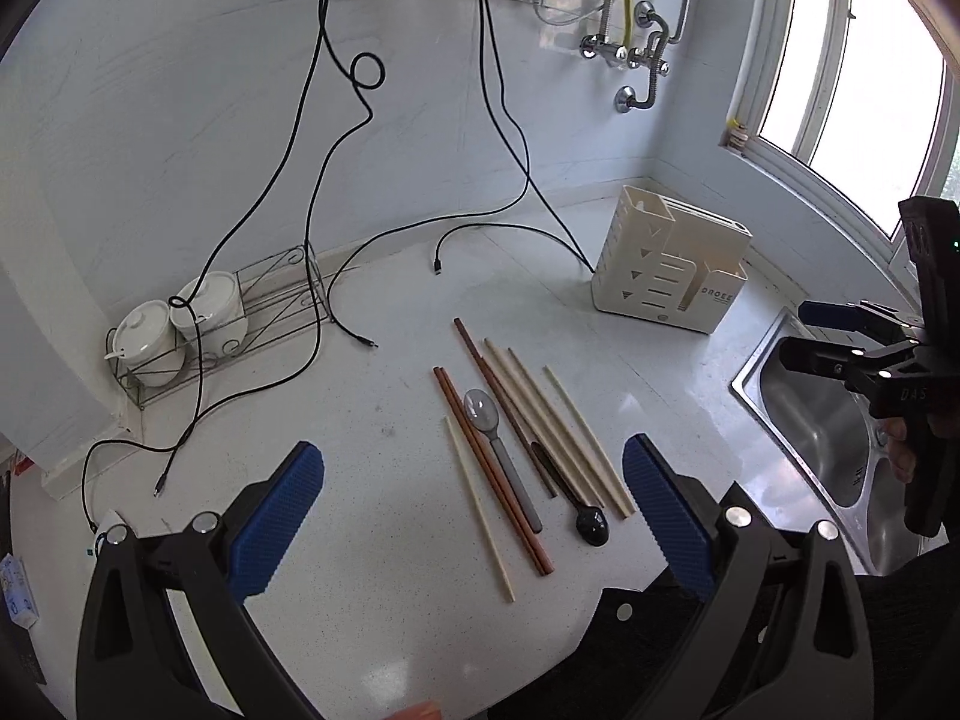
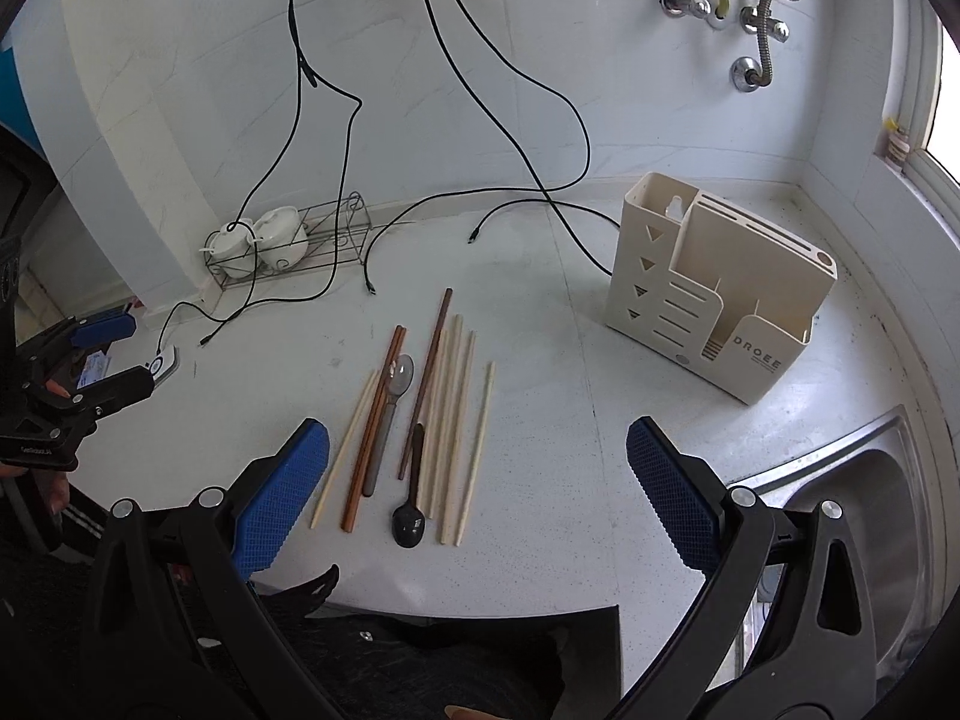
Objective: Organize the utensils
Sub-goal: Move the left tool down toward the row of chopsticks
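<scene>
Several brown and beige chopsticks (image 1: 510,450) (image 2: 447,420) lie in a loose row on the white counter, with a grey spoon (image 1: 489,420) (image 2: 396,387) and a black spoon (image 1: 585,516) (image 2: 411,510) among them. A cream utensil holder (image 1: 672,264) (image 2: 714,288) stands upright behind them to the right. My left gripper (image 1: 474,510) is open and empty above the near end of the utensils. My right gripper (image 2: 477,489) is open and empty, also above their near ends. It also shows at the right of the left wrist view (image 1: 816,336), and the left gripper at the left of the right wrist view (image 2: 117,351).
Black cables (image 1: 312,192) (image 2: 336,120) hang from wall sockets and trail over the counter. A wire rack with two white lidded pots (image 1: 180,324) (image 2: 258,240) stands at the back left. A steel sink (image 1: 828,438) (image 2: 852,510) lies at the right. Taps (image 1: 630,48) on the wall.
</scene>
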